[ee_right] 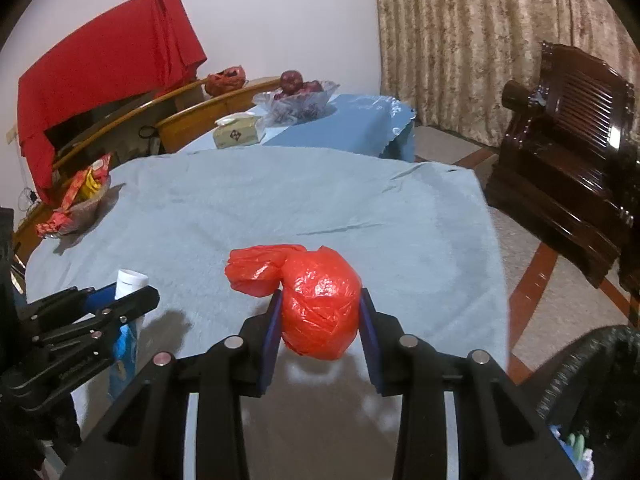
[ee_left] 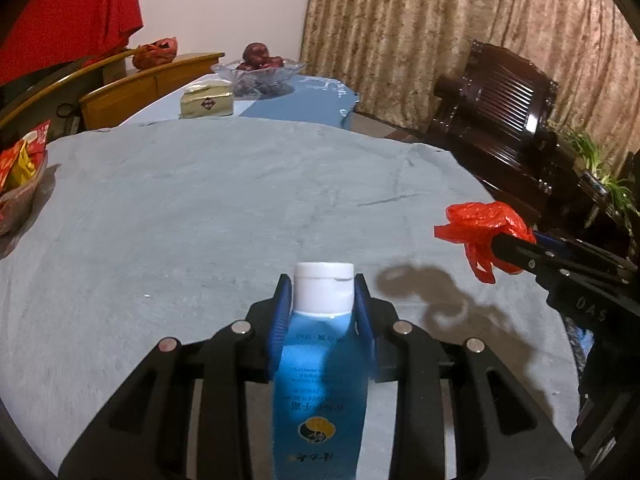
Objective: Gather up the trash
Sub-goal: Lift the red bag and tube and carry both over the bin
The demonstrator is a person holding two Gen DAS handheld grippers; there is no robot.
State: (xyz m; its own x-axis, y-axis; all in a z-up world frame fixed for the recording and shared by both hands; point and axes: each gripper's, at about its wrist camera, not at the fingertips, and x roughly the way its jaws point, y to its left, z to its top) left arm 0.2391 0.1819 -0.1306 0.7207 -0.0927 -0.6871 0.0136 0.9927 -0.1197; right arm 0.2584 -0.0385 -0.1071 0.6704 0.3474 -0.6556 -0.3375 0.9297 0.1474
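1. Lit indoors, moderately bright, warm on the curtain [ee_left: 460, 40], cool on the grey cloth [ee_left: 200, 220].
2. Lit from above and behind: dark shadows thrown forward onto the cloth under the red bag [ee_left: 482, 236] and beside the snack bowl [ee_right: 76, 208].
3. Glare on the blue bottle [ee_left: 320, 380], label washed and blurred.
4. Strong fisheye bending, black vignette at corners.
5. Grainy, soft toward edges.

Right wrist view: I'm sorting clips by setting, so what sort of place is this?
Most likely a home living or dining room. A cloth-covered table holds a fruit bowl and tissue box, with a carved wooden armchair and floor-length curtains behind.
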